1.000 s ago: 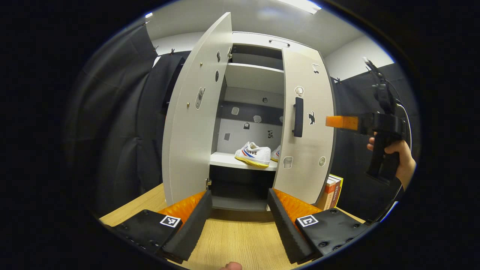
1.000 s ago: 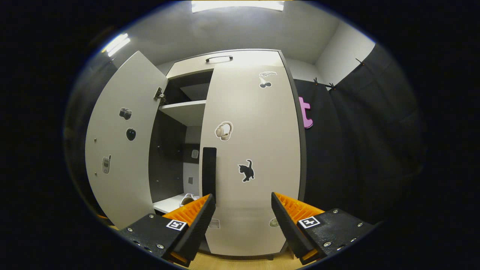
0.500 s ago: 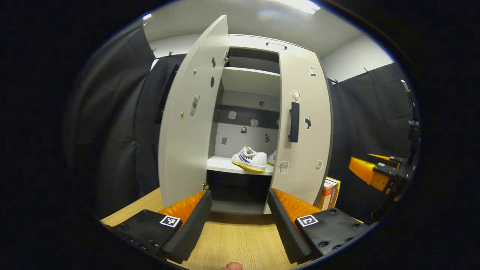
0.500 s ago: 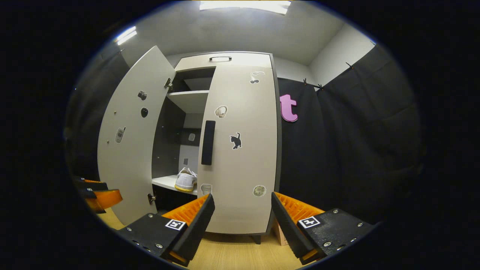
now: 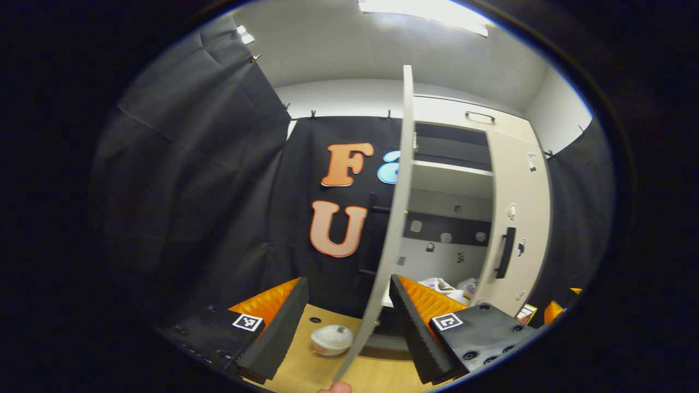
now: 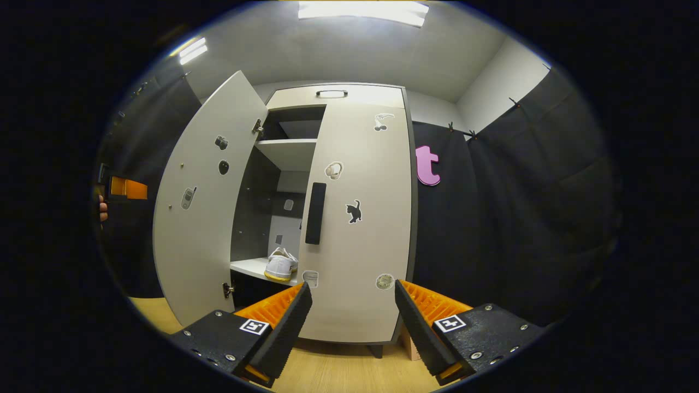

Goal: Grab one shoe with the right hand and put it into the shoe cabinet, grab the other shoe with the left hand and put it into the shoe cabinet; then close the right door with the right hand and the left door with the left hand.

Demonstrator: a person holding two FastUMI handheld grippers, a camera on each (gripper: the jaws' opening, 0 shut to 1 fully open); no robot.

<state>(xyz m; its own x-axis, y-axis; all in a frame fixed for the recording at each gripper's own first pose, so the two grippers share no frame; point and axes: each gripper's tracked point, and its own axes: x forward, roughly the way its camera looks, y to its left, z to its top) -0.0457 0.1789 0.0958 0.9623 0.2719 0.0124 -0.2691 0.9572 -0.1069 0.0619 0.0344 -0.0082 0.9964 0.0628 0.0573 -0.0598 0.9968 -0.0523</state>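
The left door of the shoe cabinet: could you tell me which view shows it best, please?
The right gripper view: the left door stands open with its broad inner face and stickers in sight. In the left gripper view the left door is edge-on, a thin strip.

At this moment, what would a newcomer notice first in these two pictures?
The tall pale shoe cabinet stands out, its right door closed and its left door swung wide open. A white shoe rests on the shelf inside. In the left gripper view, that open door's edge sits between the open left tongs.
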